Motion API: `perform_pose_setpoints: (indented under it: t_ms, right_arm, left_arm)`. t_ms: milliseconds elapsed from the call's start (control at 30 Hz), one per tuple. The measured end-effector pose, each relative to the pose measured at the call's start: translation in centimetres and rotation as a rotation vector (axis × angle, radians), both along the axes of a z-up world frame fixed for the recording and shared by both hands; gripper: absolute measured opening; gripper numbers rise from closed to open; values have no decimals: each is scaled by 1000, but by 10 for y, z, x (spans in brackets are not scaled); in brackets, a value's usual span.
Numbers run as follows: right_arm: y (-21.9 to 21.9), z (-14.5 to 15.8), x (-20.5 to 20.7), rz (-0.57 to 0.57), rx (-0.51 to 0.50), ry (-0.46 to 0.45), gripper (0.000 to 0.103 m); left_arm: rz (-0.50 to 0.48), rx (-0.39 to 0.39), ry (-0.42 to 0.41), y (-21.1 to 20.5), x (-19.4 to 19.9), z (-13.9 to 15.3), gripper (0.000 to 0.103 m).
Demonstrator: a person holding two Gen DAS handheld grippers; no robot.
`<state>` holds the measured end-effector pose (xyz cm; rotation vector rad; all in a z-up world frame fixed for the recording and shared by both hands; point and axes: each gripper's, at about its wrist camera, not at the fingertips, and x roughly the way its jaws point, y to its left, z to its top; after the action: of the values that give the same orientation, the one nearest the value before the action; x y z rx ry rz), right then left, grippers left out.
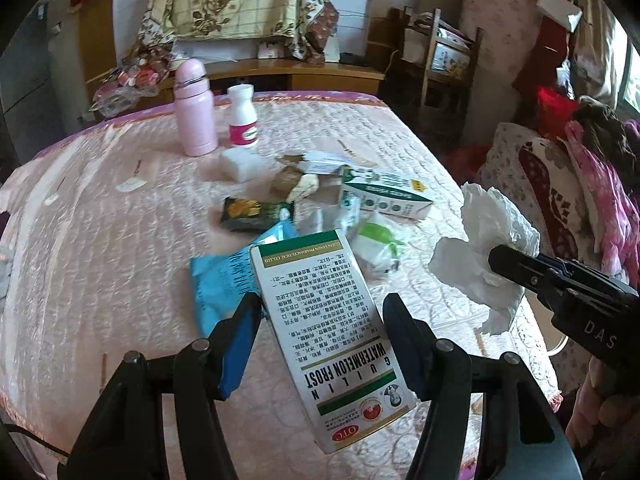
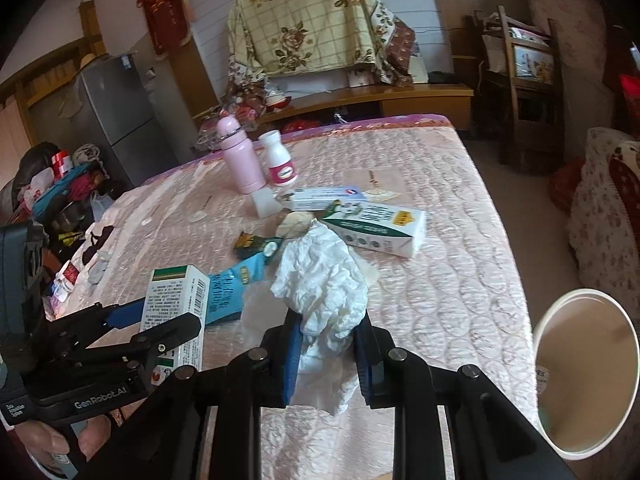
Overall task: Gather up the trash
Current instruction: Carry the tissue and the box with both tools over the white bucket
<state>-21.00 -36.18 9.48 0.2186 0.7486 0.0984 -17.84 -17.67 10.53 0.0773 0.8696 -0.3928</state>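
The left gripper point(image 1: 320, 336) has its jaws clamped across a white medicine box point(image 1: 324, 344) printed "Watermelon Frost", held clear above the near edge of the surface point(image 1: 100, 240), which wears a pink quilted cover. The right gripper point(image 2: 328, 340) has its jaws pressed together on a crumpled white tissue point(image 2: 320, 280), near the surface's right edge. Just off that edge stands a white bin point(image 2: 584, 376). More litter lies mid-surface: a blue wrapper point(image 1: 216, 280), a dark snack packet point(image 1: 248, 212), a green-and-white carton point(image 1: 384, 196). Toward the far edge stand a pink flask point(image 1: 194, 108) and a white pill bottle point(image 1: 243, 116), both upright.
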Motion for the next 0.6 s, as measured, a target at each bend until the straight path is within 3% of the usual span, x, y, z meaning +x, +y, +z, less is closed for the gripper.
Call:
perform_pose_setpoints:
  t_ms: [600]
  right_arm:
    - [-52,-5,-18,-112,-13,8,26]
  left_arm:
    - [-108,10,12,-67,5,-8,65]
